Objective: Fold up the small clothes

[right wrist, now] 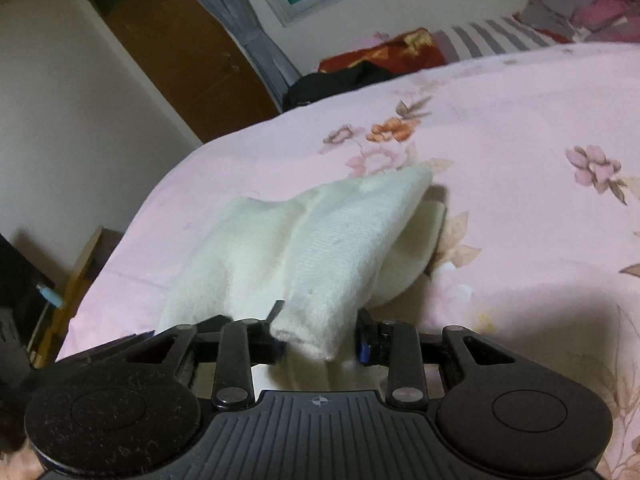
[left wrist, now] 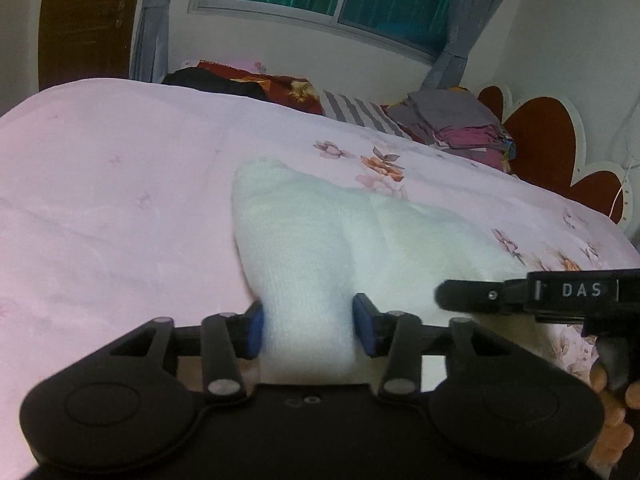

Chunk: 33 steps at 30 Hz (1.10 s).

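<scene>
A small white knit cloth (left wrist: 320,236) lies on the pink floral bedspread (left wrist: 120,200), its near edge lifted. My left gripper (left wrist: 308,326) is shut on the cloth's near edge, blue pads pressing a thick bunch of fabric from both sides. My right gripper (right wrist: 320,336) is shut on another part of the same cloth (right wrist: 304,248), which hangs folded over itself. The right gripper also shows in the left wrist view (left wrist: 532,294), close on the right, at the cloth's edge.
Folded clothes (left wrist: 460,128) are stacked at the far right of the bed by a red heart-shaped headboard (left wrist: 548,140). Dark and red bedding (left wrist: 248,80) lies at the far edge below a window. A brown door (right wrist: 180,60) and the bed's left edge show in the right wrist view.
</scene>
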Motion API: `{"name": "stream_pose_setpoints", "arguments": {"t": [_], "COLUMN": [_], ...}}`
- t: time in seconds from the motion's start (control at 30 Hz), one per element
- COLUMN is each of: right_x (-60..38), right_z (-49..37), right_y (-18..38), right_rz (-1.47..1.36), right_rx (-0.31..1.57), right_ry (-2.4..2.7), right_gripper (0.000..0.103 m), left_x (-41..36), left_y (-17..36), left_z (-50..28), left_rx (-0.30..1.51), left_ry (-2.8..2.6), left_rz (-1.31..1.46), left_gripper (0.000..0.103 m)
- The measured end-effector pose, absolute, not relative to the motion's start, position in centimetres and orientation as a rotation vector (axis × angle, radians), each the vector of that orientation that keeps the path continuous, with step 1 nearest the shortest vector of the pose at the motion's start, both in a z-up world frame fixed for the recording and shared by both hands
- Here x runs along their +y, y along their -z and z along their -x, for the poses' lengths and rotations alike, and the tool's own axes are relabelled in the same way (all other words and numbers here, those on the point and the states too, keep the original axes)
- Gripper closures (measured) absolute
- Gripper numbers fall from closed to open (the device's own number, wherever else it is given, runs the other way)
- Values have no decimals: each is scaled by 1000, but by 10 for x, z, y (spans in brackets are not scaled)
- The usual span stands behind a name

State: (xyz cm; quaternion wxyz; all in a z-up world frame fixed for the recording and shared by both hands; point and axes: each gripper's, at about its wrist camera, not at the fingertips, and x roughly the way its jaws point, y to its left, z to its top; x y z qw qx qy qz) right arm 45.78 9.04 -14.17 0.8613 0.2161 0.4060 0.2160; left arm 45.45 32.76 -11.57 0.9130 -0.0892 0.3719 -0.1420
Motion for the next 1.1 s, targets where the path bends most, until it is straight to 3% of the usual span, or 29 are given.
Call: {"name": "stream_pose_setpoints", "arguments": {"t": [0.07, 0.2, 0.33, 0.5, 0.67, 0.9, 1.1], "right_x": [78, 57, 56, 89, 128, 133, 126], "right_z": [-463, -457, -452, -469, -500, -513, -463], "right_y": [147, 151, 120, 93, 123, 151, 113], "right_rz": [-483, -573, -476, -325, -205, -86, -123], "right_rx": [866, 889, 800, 715, 767, 789, 751], "right_ry": [-441, -379, -351, -372, -340, -258, -316], "right_gripper": [64, 54, 55, 58, 70, 70, 70], "left_x": [332, 339, 344, 325, 324, 331, 339], "left_y": [116, 103, 77, 78, 102, 89, 80], "left_z": [-455, -453, -441, -471, -493, -474, -413], "left_rx": [774, 781, 656, 670, 744, 755, 766], "left_ry": [289, 266, 251, 273, 266, 271, 303], "left_rz": [183, 198, 201, 163, 189, 199, 110], "left_gripper": [49, 51, 54, 62, 64, 64, 64]}}
